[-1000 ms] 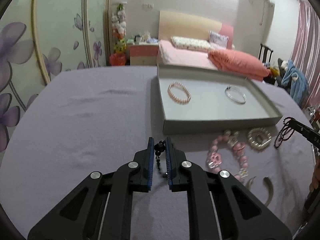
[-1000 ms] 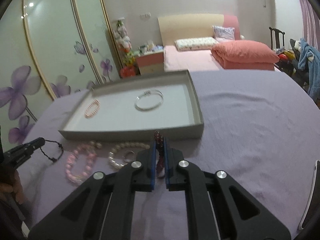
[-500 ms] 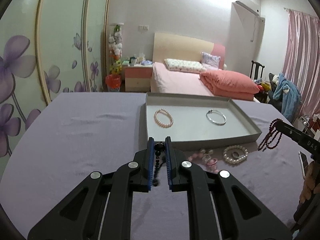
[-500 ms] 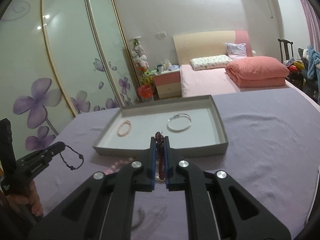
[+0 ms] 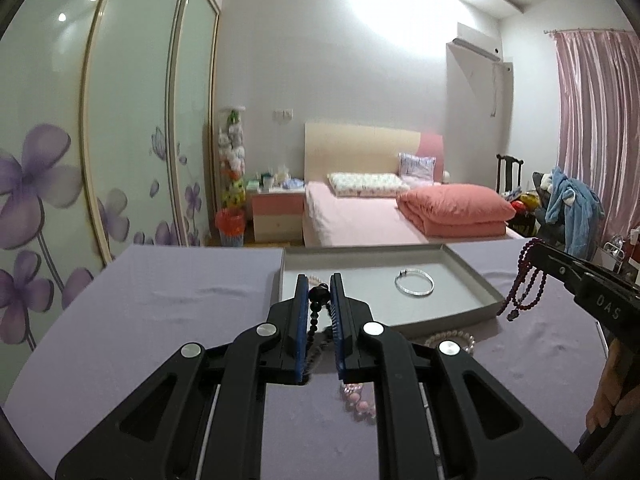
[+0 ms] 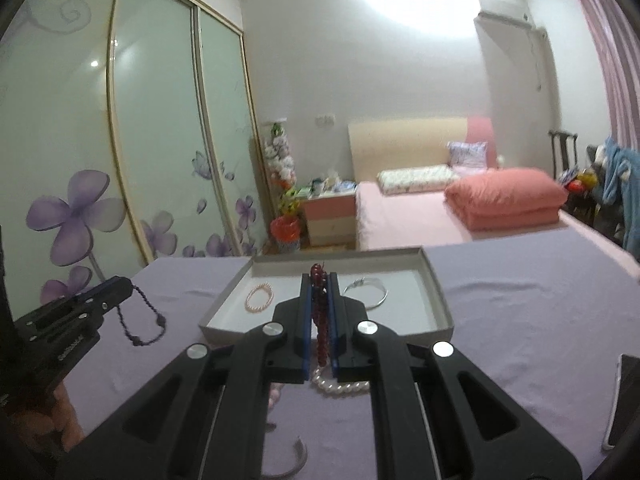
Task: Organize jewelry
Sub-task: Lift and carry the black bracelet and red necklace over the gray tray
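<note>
My left gripper (image 5: 319,280) is shut on a black bead string (image 5: 315,312), which also hangs in the right wrist view (image 6: 140,320). My right gripper (image 6: 319,278) is shut on a dark red bead necklace (image 6: 320,320), which dangles in the left wrist view (image 5: 524,288). Both are raised above the purple table, in front of a grey tray (image 6: 440,300). In the tray lie a pink pearl bracelet (image 6: 259,298) and a silver bangle (image 5: 414,282).
On the cloth in front of the tray lie a white pearl bracelet (image 6: 340,388), a pink bead bracelet (image 5: 356,398) and a curved metal bangle (image 6: 294,460). A phone (image 6: 622,396) lies at the right table edge. A bed and wardrobe stand beyond.
Both grippers have risen higher above the table with their strings of beads, and the views have tilted up toward the room. The loose jewelry has stayed in place.
</note>
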A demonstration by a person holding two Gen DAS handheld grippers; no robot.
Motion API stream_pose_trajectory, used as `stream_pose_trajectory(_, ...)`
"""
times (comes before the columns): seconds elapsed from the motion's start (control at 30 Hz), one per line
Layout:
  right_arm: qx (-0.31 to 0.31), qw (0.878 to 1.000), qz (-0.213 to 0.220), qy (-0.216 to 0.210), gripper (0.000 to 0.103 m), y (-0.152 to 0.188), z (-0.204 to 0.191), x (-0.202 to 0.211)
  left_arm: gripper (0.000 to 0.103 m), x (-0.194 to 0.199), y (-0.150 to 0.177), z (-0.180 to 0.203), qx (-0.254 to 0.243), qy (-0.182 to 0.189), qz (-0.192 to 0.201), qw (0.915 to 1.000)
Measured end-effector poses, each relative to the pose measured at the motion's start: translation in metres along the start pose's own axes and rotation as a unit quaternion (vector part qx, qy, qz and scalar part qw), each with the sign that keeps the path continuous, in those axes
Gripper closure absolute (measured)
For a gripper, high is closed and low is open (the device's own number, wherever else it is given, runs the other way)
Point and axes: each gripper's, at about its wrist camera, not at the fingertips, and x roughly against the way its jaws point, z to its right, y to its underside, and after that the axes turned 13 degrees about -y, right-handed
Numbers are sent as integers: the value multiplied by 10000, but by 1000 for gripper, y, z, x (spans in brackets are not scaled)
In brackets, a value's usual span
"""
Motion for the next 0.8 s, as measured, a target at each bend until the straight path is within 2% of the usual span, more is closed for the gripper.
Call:
stream_pose_trajectory(0.4, 652, 9940, 695, 534, 95, 0, -25, 18, 91, 8, 1, 6, 82, -93, 300, 9995)
stream_pose_trajectory(0.8, 647, 9928, 738, 688, 95, 0, -21, 17, 91, 6, 1, 10, 66, -176, 304, 9994)
